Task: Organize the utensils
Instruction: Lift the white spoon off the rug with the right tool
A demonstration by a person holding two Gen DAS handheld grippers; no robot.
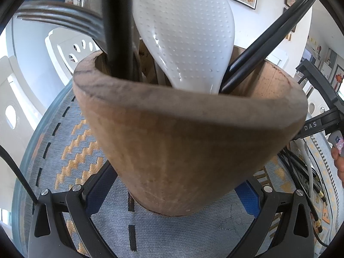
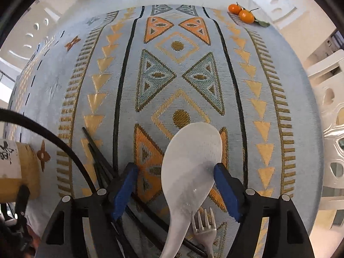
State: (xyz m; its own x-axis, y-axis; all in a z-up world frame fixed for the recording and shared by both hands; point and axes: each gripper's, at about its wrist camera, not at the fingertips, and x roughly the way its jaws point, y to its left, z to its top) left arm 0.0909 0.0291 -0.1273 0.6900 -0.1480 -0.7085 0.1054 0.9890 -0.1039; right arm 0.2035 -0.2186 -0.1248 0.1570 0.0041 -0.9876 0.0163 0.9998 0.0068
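Note:
In the left wrist view a brown wooden utensil holder (image 1: pixel 182 146) stands upright on the patterned cloth. My left gripper (image 1: pixel 176 185) is shut on its lower part, a blue pad (image 1: pixel 101 191) on each side. A white dimpled rice paddle (image 1: pixel 185 34), black sticks (image 1: pixel 117 25) and a wooden fork (image 1: pixel 62 19) stand in it. In the right wrist view my right gripper (image 2: pixel 174 169) points down at the table, open. A white rice spoon (image 2: pixel 191 163) lies flat between its blue pads (image 2: pixel 123 189). A metal fork (image 2: pixel 203 228) and black chopsticks (image 2: pixel 101 159) lie beside the spoon.
A light blue tablecloth (image 2: pixel 236 99) with orange and gold patterns covers the round table. Two mandarins (image 2: pixel 241 13) sit at the far edge. White chairs (image 2: pixel 329 107) ring the table. A tan round object with a white label (image 2: pixel 25 167) is at the left edge.

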